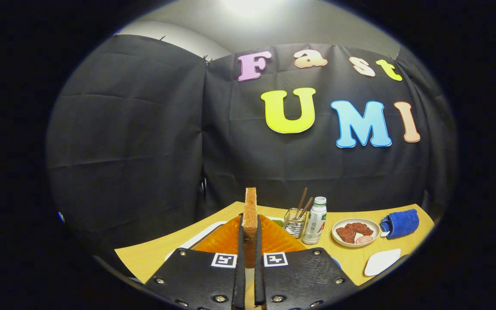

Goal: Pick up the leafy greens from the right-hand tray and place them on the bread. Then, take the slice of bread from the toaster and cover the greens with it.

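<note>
Two fingers of the gripper stand nearly closed, pressing from both sides on a slice of bread held upright on its edge, its top rising above the fingertips. The gripper is level and raised above the table, pointing toward the booth's back wall. Below and beyond the fingers lies an orange tray on a white board, with a bit of leafy greens showing at the tray's far right corner. To the right of the tray stand a glass holder with sticks and a white bottle, close together. Further right sit a plate of meat, a rolled blue cloth near the table's far edge, and a small white dish near the front edge. The table left of the tray is bare.
</note>
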Action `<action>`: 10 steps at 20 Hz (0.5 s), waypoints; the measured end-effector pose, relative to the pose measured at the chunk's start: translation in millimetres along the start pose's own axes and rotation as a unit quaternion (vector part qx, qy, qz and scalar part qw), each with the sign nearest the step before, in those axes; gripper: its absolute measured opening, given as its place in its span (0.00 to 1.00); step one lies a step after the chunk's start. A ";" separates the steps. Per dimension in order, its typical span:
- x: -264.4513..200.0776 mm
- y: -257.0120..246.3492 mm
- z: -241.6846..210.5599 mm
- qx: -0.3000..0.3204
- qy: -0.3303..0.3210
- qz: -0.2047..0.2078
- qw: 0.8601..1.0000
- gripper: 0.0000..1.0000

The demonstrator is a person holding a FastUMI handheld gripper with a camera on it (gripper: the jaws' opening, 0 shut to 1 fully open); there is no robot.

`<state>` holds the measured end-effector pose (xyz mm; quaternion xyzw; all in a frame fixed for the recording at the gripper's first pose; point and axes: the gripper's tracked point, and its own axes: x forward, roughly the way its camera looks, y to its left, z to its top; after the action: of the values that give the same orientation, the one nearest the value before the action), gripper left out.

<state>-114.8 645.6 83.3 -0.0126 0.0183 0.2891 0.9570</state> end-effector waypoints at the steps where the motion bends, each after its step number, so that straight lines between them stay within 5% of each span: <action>1: -4.1 -10.2 -6.2 0.001 0.005 -0.008 1.000 0.09; 10: -10.7 -78.5 -66.2 0.054 0.054 -0.075 0.994 0.09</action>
<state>-82.1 572.0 18.7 0.0221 0.0846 0.2139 0.9729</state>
